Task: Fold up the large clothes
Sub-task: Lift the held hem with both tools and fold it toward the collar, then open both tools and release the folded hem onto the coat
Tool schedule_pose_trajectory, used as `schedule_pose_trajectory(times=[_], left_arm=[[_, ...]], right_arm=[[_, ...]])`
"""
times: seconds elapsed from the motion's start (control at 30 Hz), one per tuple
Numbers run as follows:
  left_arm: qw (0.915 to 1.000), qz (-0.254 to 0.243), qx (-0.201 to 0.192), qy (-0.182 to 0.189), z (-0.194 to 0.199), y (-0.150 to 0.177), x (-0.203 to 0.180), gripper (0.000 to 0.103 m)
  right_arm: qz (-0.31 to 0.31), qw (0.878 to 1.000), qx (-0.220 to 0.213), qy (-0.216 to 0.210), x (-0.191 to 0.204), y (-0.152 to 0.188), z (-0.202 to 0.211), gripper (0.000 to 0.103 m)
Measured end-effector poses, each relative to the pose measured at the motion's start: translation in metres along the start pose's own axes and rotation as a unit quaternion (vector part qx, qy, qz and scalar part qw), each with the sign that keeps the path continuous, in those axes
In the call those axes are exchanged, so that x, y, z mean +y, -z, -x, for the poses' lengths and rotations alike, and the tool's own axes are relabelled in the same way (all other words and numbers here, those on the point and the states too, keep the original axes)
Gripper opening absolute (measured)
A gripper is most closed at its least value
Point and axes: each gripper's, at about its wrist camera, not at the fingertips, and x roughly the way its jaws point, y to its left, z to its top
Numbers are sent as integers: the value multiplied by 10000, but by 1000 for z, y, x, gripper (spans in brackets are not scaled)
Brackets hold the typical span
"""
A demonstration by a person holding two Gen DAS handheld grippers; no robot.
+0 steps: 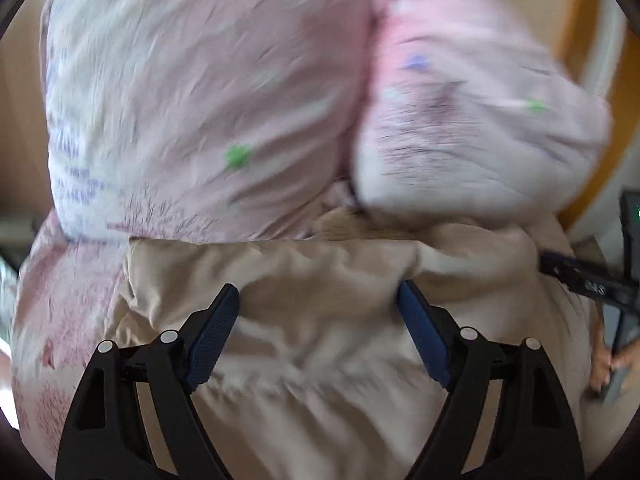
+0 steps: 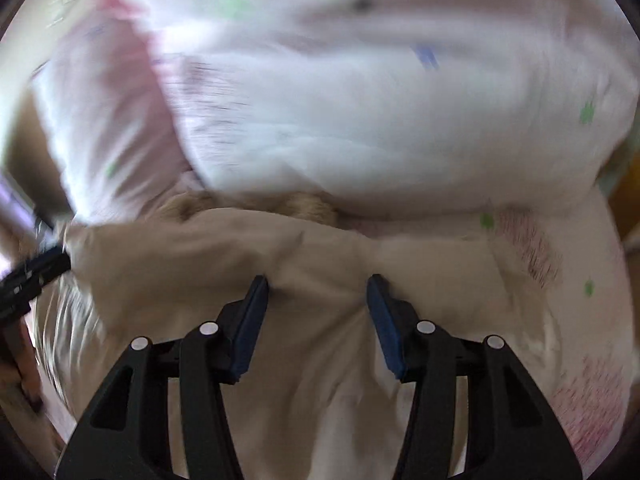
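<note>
A large pink and white padded garment (image 1: 208,92) with green and purple specks fills both views; it also shows in the right wrist view (image 2: 380,120). Its beige lining (image 1: 320,320) lies nearest me and shows in the right wrist view too (image 2: 320,248). My left gripper (image 1: 319,294) is open, its blue pads wide apart over the lining. My right gripper (image 2: 318,282) is open, narrower, with a fold of lining between the pads. The right gripper (image 1: 588,280) appears at the right edge of the left view; the left gripper (image 2: 32,276) appears at the left edge of the right view. Both views are blurred.
An orange-brown wooden frame (image 1: 576,20) and a pale wall stand at the upper right behind the garment. A hand (image 1: 608,364) holds the other tool at the right edge. A hand (image 2: 24,360) shows at the left edge of the right view.
</note>
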Motion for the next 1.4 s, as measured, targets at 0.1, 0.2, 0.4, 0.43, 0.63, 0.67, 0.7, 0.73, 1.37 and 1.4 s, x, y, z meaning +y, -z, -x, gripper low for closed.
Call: schedule_pose_trajectory(times=[0.1,0.2,0.4,0.43,0.63,0.67,0.7,0.73,1.37,1.4], left_arm=[[9987,262,423,-149,-22,-4,12,82],[9988,312,331,173,-5,5,24,81],[9994,179,-82,286,45,33,58,83],[9996,150,-35,240,43,35,63,83],[9979,472,447,56,6,39,76,83],[9974,521,491,31,-1,39,78,83],[9972,520,530,8,-5,39,78,83],[9971,508,560,-20,-8,39,78,84],[9952,829,-235,472,47,63,93,87],[9956,779,-276,448,51,67,91,87]], right_arm=[[-361,9983,371,-249,-18,-4,-14,48],[-120,9987,-170,-471,-27,10,22,42],[88,9943,-901,-557,-68,53,81,49],[74,9946,-851,-596,-72,54,78,49],[-441,9989,-78,-153,-83,45,19,49],[-531,9985,10,-119,-86,44,12,49],[-612,9980,112,-95,-88,43,7,50],[-674,9975,208,-76,-89,41,2,51],[-677,9860,-1127,-1025,-113,93,87,69],[-545,9846,-1173,-1175,-108,102,94,69]])
